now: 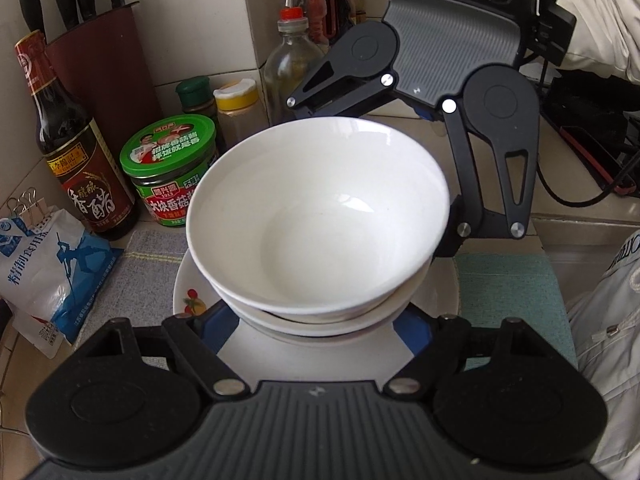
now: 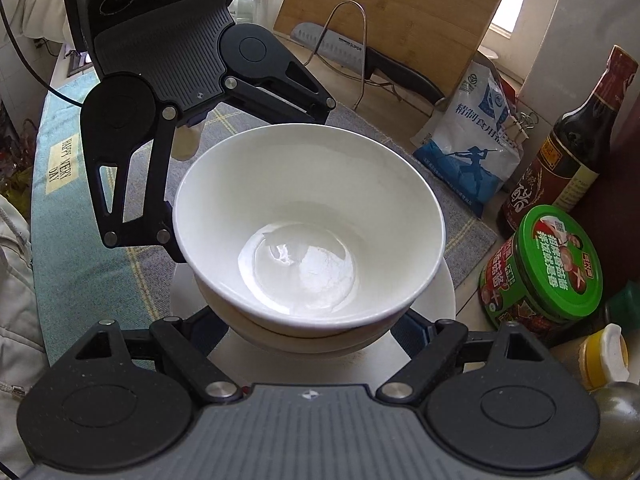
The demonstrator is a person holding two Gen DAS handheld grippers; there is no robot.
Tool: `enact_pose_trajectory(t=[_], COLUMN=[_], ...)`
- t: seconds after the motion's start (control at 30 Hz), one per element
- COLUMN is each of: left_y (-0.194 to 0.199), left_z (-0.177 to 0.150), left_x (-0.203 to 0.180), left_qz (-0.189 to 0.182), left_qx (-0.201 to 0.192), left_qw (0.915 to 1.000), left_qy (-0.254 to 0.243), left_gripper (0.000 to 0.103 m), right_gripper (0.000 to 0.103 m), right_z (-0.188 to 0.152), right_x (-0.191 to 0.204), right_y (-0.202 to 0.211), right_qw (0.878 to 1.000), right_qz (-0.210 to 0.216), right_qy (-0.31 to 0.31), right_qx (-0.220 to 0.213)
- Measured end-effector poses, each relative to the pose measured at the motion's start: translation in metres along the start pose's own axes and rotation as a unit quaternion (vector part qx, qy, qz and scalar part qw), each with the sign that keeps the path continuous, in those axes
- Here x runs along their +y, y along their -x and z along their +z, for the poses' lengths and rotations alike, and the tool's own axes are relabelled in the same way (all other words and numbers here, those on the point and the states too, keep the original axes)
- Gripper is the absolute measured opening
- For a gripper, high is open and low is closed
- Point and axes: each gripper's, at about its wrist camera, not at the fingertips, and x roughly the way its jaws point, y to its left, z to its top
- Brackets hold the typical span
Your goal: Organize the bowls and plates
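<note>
Under the stacked bowls (image 1: 316,216), the plate (image 1: 188,292) is mostly hidden.

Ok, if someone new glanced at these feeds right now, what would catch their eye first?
The stack of white bowls fills the centre of both views, sitting on a plate with a fruit print. The left gripper and right gripper flank the stack from opposite sides, fingers beside the plate. Behind, the green-lidded jar and dark vinegar bottle crowd the counter's edge.

- Left wrist view looks steeply down, close over the stacked bowls (image 1: 316,216), the opposite tongs (image 1: 420,120) at 1 o'clock.
- Right wrist view faces it from the opposite side, equally close, sharing bowls (image 2: 308,236), jar (image 2: 548,268) and surface (image 2: 460,216).
</note>
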Motion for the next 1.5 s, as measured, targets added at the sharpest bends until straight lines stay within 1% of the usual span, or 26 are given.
enact_pose_trajectory(t=[0.33,0.6,0.67,0.73,0.8,0.93,0.97,1.03,1.07,1.1,1.13,1.17,1.2,1.27,1.3,1.33,1.4,1.47,1.5], left_y=[-0.004,-0.001,-0.001,0.001,0.004,0.019,0.026,0.042,0.052,0.061,0.07,0.079,0.086,0.097,0.101,0.105,0.11,0.114,0.116], left_z=[-0.001,-0.004,-0.006,-0.007,-0.009,-0.018,-0.022,-0.028,-0.031,-0.034,-0.036,-0.038,-0.04,-0.043,-0.044,-0.045,-0.045,-0.046,-0.047], left_x=[0.007,0.004,0.003,0.001,0.0,-0.007,-0.01,-0.015,-0.019,-0.022,-0.025,-0.029,-0.033,-0.041,-0.044,-0.047,-0.052,-0.057,-0.059], left_qz=[-0.003,0.004,0.01,0.018,0.026,0.047,0.057,0.079,0.095,0.11,0.124,0.142,0.16,0.192,0.204,0.212,0.225,0.233,0.236], left_qx=[-0.001,-0.009,-0.012,-0.014,-0.018,-0.031,-0.041,-0.067,-0.087,-0.107,-0.127,-0.146,-0.16,-0.178,-0.18,-0.18,-0.163,-0.133,-0.119], left_qw=[0.9999,0.9999,0.9998,0.9997,0.9995,0.9984,0.9975,0.9944,0.9913,0.9874,0.9828,0.9771,0.9716,0.9615,0.9579,0.9552,0.9512,0.9477,0.9453], left_qy=[0.01,0.013,0.009,0.008,0.006,0.002,0.003,0.016,0.028,0.04,0.05,0.061,0.07,0.084,0.092,0.102,0.133,0.173,0.191], left_gripper=[0.084,0.084,0.084,0.087,0.091,0.091,0.092,0.097,0.099,0.1,0.1,0.103,0.102,0.102,0.103,0.103,0.103,0.103,0.103], right_gripper=[0.09,0.091,0.092,0.102,0.103,0.103,0.103,0.103,0.103,0.103,0.103,0.103,0.103,0.103,0.103,0.103,0.103,0.103,0.103], right_z=[0.002,0.0,0.0,0.0,0.0,0.001,0.002,0.006,0.008,0.01,0.013,0.016,0.018,0.023,0.025,0.026,0.027,0.029,0.029], right_x=[-0.009,-0.011,-0.01,-0.008,-0.006,0.001,0.004,0.013,0.018,0.022,0.029,0.034,0.039,0.05,0.056,0.064,0.08,0.099,0.106], right_y=[-0.005,-0.006,-0.007,-0.005,-0.003,0.004,0.006,0.013,0.017,0.018,0.02,0.022,0.024,0.028,0.03,0.033,0.04,0.046,0.047], right_qw=[1.0,1.0,1.0,1.0,1.0,1.0,0.999,0.998,0.997,0.995,0.991,0.987,0.984,0.972,0.965,0.955,0.934,0.899,0.882], right_qz=[0.006,0.01,0.008,0.008,0.002,-0.024,-0.031,-0.057,-0.074,-0.091,-0.121,-0.144,-0.161,-0.198,-0.215,-0.233,-0.263,-0.311,-0.327], right_qy=[-0.004,-0.01,-0.009,-0.007,-0.005,-0.013,-0.016,-0.023,-0.028,-0.033,-0.044,-0.058,-0.074,-0.121,-0.147,-0.181,-0.24,-0.31,-0.341], right_qx=[-0.001,-0.004,-0.004,-0.008,-0.011,-0.002,0.0,0.001,0.007,0.013,0.021,0.027,0.032,0.036,0.037,0.036,0.023,0.012,0.011])
